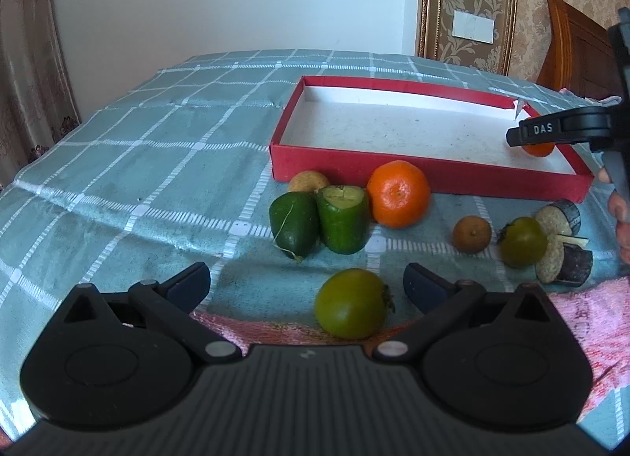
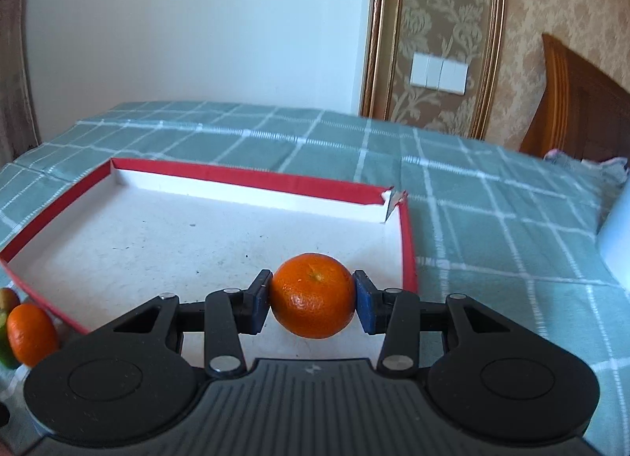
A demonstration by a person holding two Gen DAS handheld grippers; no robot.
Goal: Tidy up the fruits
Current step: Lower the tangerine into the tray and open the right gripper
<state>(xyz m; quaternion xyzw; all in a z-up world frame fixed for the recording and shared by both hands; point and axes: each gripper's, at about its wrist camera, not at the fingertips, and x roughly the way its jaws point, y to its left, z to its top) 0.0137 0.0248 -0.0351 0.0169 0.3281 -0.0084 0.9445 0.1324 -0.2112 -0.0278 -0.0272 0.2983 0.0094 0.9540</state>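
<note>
Two oranges (image 1: 398,194) (image 2: 313,295), two persimmons (image 1: 351,304) (image 1: 523,241).

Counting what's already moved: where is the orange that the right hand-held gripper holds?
In the right wrist view, the held orange sits between the right hand-held gripper pads, over the red box near its right wall.

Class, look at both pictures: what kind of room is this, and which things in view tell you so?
Probably a bedroom at home: a wooden headboard stands by the patterned wallpaper, a curtain hangs at one side, and the fruit lies on a checked cloth.
</note>
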